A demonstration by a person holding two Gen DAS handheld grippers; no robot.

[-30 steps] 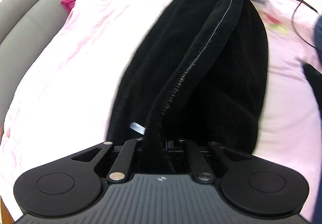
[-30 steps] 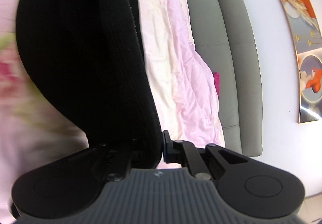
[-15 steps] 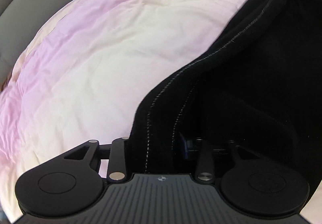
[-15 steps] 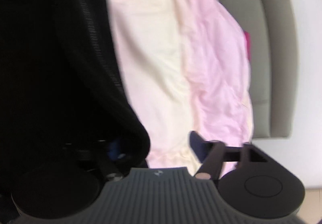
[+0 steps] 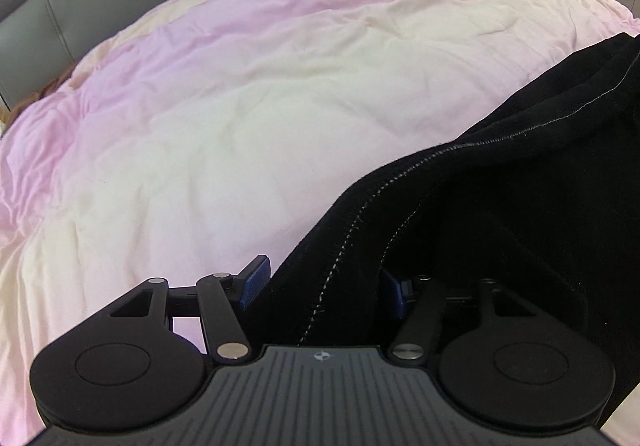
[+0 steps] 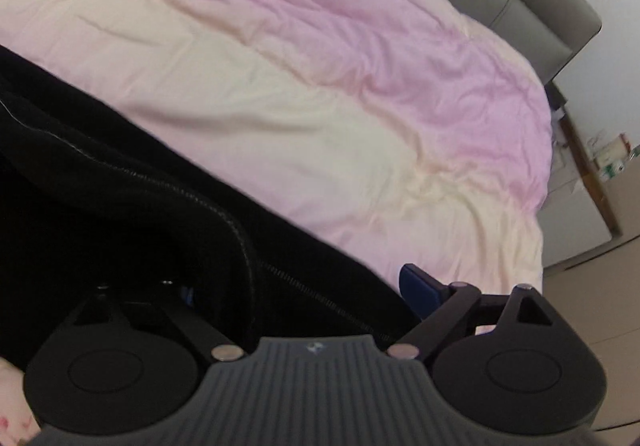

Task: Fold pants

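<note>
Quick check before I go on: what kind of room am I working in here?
Most likely a bedroom. The black pants lie on a wide pink and cream duvet, backed by a padded grey headboard, with what looks like a bedside stand beyond.

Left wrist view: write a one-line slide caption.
Left hand-held gripper opening around black pants on a pink quilt.

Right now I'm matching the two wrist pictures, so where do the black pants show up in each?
Left wrist view: the black pants fill the lower right, their stitched edge running down between the opening left gripper.
Right wrist view: the pants fill the lower left, lying between the opening right gripper.
Shared landmark: the pink and cream duvet beneath them.
</note>
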